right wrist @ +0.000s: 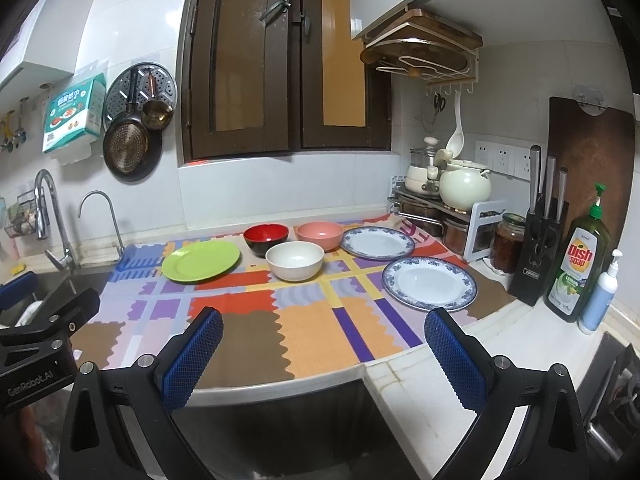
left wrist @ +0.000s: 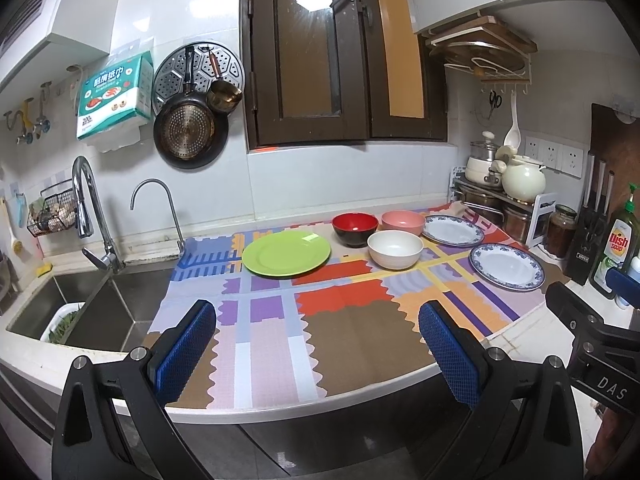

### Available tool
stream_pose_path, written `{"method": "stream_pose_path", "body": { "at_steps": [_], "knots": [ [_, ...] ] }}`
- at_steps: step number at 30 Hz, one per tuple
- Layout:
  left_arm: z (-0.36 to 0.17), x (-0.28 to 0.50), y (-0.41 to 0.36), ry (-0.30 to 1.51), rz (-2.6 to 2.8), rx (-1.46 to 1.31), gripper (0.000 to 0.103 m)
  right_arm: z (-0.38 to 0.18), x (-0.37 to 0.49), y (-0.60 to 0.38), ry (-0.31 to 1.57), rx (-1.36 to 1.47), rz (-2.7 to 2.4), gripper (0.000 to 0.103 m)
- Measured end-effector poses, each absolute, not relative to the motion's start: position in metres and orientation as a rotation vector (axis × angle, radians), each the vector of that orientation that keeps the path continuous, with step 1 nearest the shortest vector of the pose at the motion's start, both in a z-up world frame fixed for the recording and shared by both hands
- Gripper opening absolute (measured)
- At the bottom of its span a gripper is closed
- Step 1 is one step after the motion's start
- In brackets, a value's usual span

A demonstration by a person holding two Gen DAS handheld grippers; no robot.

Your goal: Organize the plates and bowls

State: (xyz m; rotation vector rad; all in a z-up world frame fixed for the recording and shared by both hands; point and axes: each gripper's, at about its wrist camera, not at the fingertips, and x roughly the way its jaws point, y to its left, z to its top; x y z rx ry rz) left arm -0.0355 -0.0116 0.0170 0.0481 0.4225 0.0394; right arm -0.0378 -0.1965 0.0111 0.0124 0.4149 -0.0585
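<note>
We have not started yet. Our left gripper (left wrist: 316, 336) and right gripper (right wrist: 324, 340) hang near the counter edge, jaws spread wide and empty. On the far side of the colourful patchwork mat (left wrist: 352, 328) sit 3 plates and 3 bowls, all apart. Nothing is stacked.

The round green plate (left wrist: 286, 253) lies left, and the 2 blue-rimmed white plates (right wrist: 429, 283) lie right.
</note>
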Motion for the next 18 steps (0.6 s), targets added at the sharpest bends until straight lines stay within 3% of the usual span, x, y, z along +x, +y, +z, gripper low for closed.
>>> {"method": "stream_pose_path", "body": {
  "at_steps": [18],
  "knots": [
    [0.0195, -0.0340, -0.0169, 0.406, 0.032, 0.055, 0.103, 0.0152, -0.0398, -0.1999, 0.398, 0.005, -0.062, 0.102]
  ]
}}
